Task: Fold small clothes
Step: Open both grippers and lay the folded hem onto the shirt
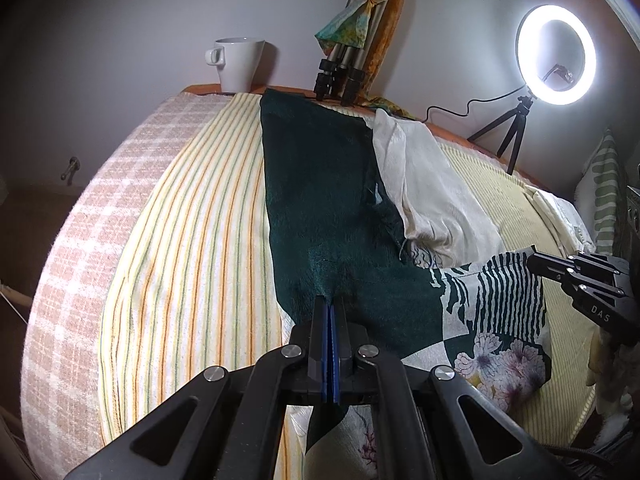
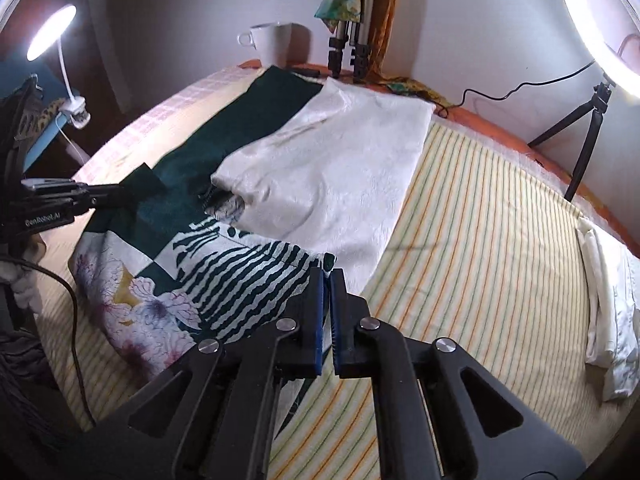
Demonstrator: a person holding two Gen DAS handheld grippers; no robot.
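Note:
A small garment lies on the striped table cover: dark green panel (image 1: 320, 184), cream panel (image 1: 416, 184), and a striped and floral part (image 1: 500, 320). My left gripper (image 1: 331, 300) is shut on the green fabric's near edge, lifting it. It also shows at the left of the right wrist view (image 2: 120, 190). My right gripper (image 2: 326, 274) is shut on the striped edge of the garment (image 2: 248, 280), beside the cream panel (image 2: 340, 160). It shows at the right of the left wrist view (image 1: 536, 260).
A white mug (image 1: 238, 64) and folded tripod legs (image 1: 340, 80) stand at the table's back edge. A ring light on a small tripod (image 1: 556, 60) stands back right. Folded white cloth (image 2: 612, 300) lies at the right. A clip lamp (image 2: 52, 32) is at the left.

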